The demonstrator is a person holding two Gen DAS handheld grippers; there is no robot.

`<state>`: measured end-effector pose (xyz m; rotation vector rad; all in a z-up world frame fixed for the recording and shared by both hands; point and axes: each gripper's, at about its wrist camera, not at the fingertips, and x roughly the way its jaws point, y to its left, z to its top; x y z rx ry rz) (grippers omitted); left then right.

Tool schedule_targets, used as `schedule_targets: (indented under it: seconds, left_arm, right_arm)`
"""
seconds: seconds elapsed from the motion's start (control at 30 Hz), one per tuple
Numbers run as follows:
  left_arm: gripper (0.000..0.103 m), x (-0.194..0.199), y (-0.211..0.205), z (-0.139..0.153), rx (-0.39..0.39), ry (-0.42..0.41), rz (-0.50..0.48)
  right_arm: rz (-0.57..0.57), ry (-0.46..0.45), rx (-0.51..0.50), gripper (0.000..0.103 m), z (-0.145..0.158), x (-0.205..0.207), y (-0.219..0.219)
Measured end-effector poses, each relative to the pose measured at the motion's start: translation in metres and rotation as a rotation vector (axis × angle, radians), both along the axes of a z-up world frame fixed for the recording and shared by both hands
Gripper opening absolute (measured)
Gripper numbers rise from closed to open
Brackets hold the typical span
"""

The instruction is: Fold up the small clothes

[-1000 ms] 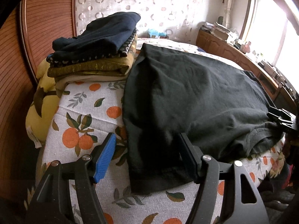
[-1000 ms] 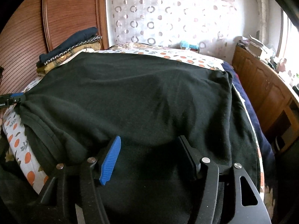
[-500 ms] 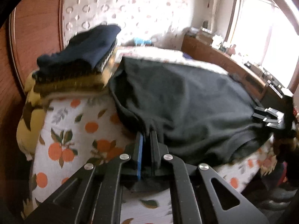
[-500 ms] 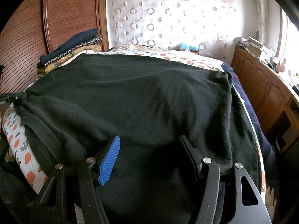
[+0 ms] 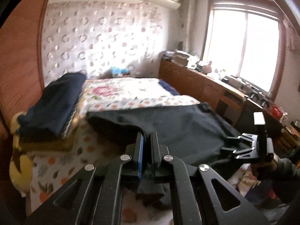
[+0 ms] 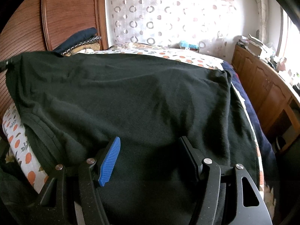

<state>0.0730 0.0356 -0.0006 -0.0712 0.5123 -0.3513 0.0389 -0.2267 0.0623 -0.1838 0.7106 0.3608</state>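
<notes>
A black garment (image 6: 142, 101) lies spread over the bed. My left gripper (image 5: 147, 136) is shut on the black garment's (image 5: 183, 129) left edge and holds it lifted off the bedspread; a flap of cloth hangs below the jaws. In the right wrist view that raised corner shows at the far left, with the left gripper's tip (image 6: 4, 63) on it. My right gripper (image 6: 150, 146) stands open just above the garment's near part, its fingers either side of flat cloth. In the left wrist view the right gripper (image 5: 234, 146) shows at the right.
A stack of folded clothes (image 5: 54, 108) sits at the left by the wooden headboard (image 6: 69, 13), on a bedspread printed with oranges (image 5: 54, 161). A wooden cabinet (image 6: 266, 86) with clutter runs along the right under the window (image 5: 241, 43).
My left gripper closed on the garment's edge and rose, lifting that side off the bed. The right gripper stayed where it was, open.
</notes>
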Motion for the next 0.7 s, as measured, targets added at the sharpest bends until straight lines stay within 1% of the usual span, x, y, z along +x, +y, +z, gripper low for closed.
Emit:
schedule_targets:
  seconds: [0.13, 0.27, 0.4, 0.57, 0.7]
  left_arm:
    - [0.007, 0.011, -0.026, 0.017, -0.006, -0.035, -0.072]
    - [0.007, 0.021, -0.06, 0.034, -0.005, -0.068, -0.146]
    - [0.007, 0.026, -0.089, 0.05, -0.015, -0.09, -0.22]
    - [0.007, 0.032, -0.123, 0.068, -0.006, -0.105, -0.301]
    - [0.007, 0.033, -0.147, 0.077, -0.006, -0.109, -0.353]
  right_arm:
    - [-0.036, -0.03, 0.002, 0.066, 0.01, -0.009, -0.014]
    - [-0.077, -0.056, 0.037, 0.066, 0.021, -0.02, -0.037]
    - [-0.118, -0.078, 0.023, 0.066, 0.029, -0.03, -0.057]
    - [-0.159, -0.116, 0.041, 0.066, 0.043, -0.044, -0.075]
    - [-0.173, -0.138, 0.051, 0.066, 0.046, -0.053, -0.078]
